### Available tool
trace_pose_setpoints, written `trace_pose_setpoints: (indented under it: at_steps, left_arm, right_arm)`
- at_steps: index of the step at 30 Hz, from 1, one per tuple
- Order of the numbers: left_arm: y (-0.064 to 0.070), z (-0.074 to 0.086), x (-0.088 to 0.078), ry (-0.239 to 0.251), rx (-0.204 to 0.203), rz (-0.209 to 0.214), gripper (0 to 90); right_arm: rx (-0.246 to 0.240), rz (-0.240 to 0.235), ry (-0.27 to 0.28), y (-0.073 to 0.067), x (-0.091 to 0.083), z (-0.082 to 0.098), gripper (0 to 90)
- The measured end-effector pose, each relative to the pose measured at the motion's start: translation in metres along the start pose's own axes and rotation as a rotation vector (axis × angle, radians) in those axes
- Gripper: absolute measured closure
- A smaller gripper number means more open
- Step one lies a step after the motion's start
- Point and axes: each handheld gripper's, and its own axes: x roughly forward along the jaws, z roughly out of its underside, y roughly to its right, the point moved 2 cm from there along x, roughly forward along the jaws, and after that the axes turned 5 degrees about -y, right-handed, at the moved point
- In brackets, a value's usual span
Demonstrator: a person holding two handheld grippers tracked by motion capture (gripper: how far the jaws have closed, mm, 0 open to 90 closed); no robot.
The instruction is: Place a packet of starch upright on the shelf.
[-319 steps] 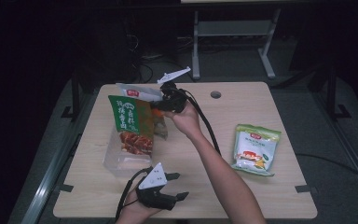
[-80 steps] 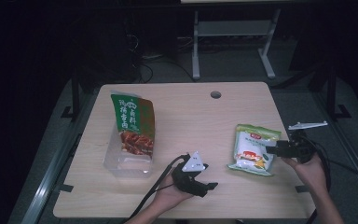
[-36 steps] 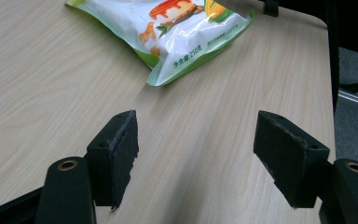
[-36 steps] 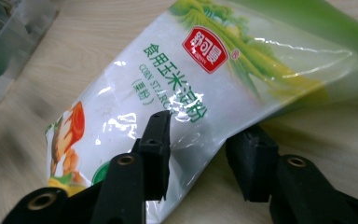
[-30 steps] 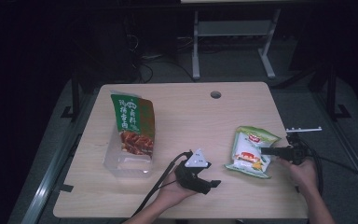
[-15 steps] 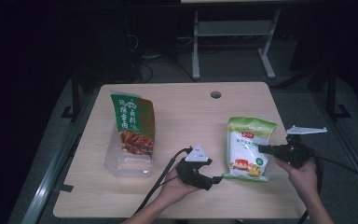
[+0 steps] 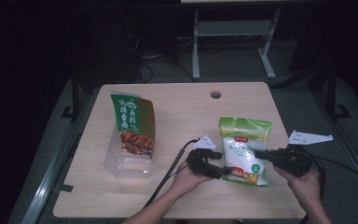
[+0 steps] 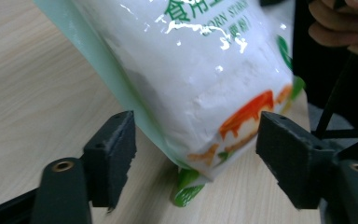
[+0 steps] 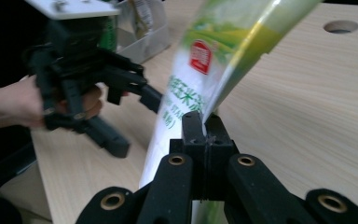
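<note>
A white and green corn starch bag point(image 7: 244, 149) hangs tilted above the table, its lower end near the wood. My right gripper point(image 7: 257, 153) is shut on the bag's right edge; in the right gripper view the jaws point(image 9: 204, 126) pinch the film of the bag point(image 9: 205, 65). My left gripper point(image 7: 221, 164) sits at the bag's lower left. In the left gripper view its jaws point(image 8: 196, 140) stand open on either side of the bottom end of the bag point(image 8: 205, 70), without touching it, and they have just been closing a little.
A green snack bag point(image 7: 133, 123) stands in a clear plastic box point(image 7: 126, 163) at the left of the wooden table point(image 7: 182, 107). A round cable hole point(image 7: 215, 94) lies near the far edge. Cables trail off the front edge.
The right gripper has risen and lifted the bag off the table by its edge, tilting it up. The left gripper has moved right, up to the bag's lower end.
</note>
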Motion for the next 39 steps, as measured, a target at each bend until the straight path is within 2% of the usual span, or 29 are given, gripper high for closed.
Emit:
trace_pose_setpoints:
  at_steps: [3, 4, 6, 7, 10, 13, 15, 16, 18, 19, 20, 22, 24, 27, 29, 34, 39]
  left_arm:
    - [-0.006, -0.001, 0.000, 0.020, -0.024, 0.054, 40.8]
    - [-0.008, -0.001, 0.000, 0.021, -0.031, 0.058, 42.2]
    - [-0.011, -0.001, 0.000, 0.023, -0.045, 0.076, 43.8]
    - [-0.011, -0.001, -0.001, 0.020, -0.041, 0.075, 43.6]
    - [-0.009, 0.000, -0.005, 0.020, -0.030, 0.034, 36.4]
    - [-0.008, 0.001, -0.007, -0.001, -0.016, -0.003, 31.4]
    - [-0.011, 0.001, -0.007, 0.011, -0.022, -0.021, 28.3]
    - [-0.012, 0.001, -0.006, 0.012, -0.021, -0.015, 25.2]
    - [-0.011, 0.001, -0.005, 0.020, -0.024, 0.007, 25.3]
    - [-0.010, 0.001, -0.005, 0.027, -0.020, 0.034, 28.7]
    - [-0.009, 0.001, -0.005, 0.041, -0.016, 0.064, 36.8]
    - [-0.006, -0.001, -0.005, 0.057, -0.002, 0.072, 49.2]
    - [-0.003, -0.001, -0.008, 0.059, 0.012, 0.049, 57.3]
    - [0.003, 0.000, -0.013, 0.082, 0.056, -0.005, 68.1]
    - [0.005, 0.000, -0.018, 0.094, 0.065, -0.029, 73.1]
    - [0.006, 0.002, -0.032, 0.112, 0.061, -0.072, 77.4]
    - [0.007, 0.006, -0.052, 0.104, 0.093, -0.137, 78.7]
  right_arm:
    - [-0.023, -0.017, 0.009, -0.004, 0.000, 0.000, 89.5]
    - [-0.030, -0.036, 0.012, -0.005, 0.000, 0.001, 89.5]
    - [-0.054, -0.038, 0.008, -0.007, -0.001, 0.000, 89.5]
    - [-0.062, -0.038, 0.006, -0.007, -0.001, 0.000, 89.5]
    - [-0.071, -0.038, 0.004, -0.008, -0.001, -0.001, 89.5]
    - [-0.067, -0.048, 0.010, -0.007, -0.002, 0.000, 89.5]
    - [-0.077, -0.059, 0.015, -0.008, -0.002, 0.000, 89.5]
    - [-0.082, -0.061, 0.016, -0.009, -0.001, -0.001, 89.5]
    - [-0.093, -0.067, 0.018, -0.012, 0.000, -0.002, 89.5]
    - [-0.094, -0.070, 0.020, -0.012, 0.000, -0.003, 89.5]
    - [-0.093, -0.073, 0.021, -0.013, 0.001, -0.003, 89.5]
    - [-0.097, -0.073, 0.022, -0.013, 0.003, -0.005, 89.5]
    - [-0.097, -0.081, 0.027, -0.014, 0.005, -0.007, 89.5]
    - [-0.109, -0.090, 0.031, -0.017, 0.009, -0.009, 89.6]
    - [-0.110, -0.092, 0.039, -0.018, 0.012, -0.011, 89.6]
    - [-0.118, -0.105, 0.055, -0.023, 0.021, -0.016, 89.5]
    - [-0.135, -0.126, 0.062, -0.028, 0.034, -0.022, 89.4]
